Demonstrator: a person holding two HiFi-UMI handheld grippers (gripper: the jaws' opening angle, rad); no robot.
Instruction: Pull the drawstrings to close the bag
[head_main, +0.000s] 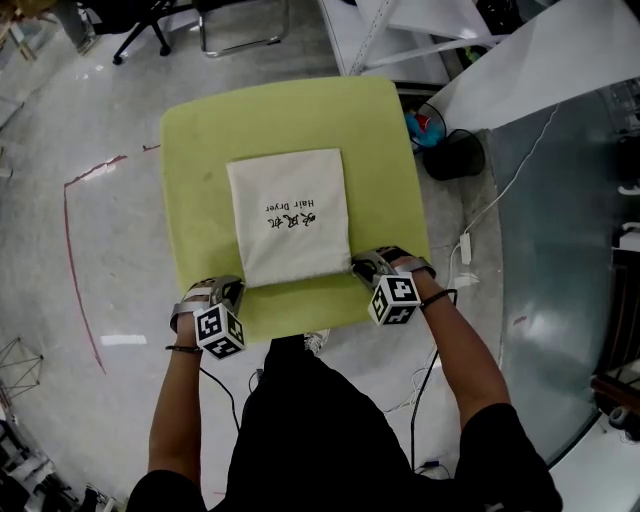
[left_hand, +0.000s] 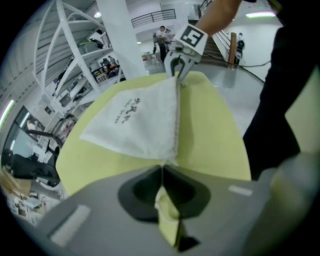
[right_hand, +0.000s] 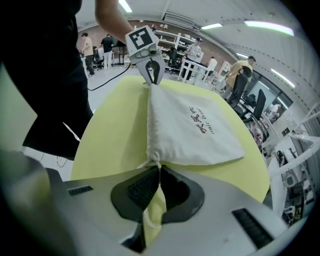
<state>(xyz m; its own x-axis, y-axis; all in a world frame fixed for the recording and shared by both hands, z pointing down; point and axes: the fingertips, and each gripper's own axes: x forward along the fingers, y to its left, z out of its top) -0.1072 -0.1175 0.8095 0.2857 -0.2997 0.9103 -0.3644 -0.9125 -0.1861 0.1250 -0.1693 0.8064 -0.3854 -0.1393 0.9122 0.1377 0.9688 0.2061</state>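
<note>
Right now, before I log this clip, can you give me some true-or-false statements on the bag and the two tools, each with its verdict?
1. The bag lies flat on the green table. True.
2. The left tool is open and clear of the bag. False: its jaws are together on the bag's near left corner.
3. The right tool pinches the bag's near right corner. True.
4. The bag's mouth is bunched shut. False: its near edge runs straight, at full width, between the two tools.
5. The bag is plain, with no print. False: it has a print that includes "Hair Dryer".
</note>
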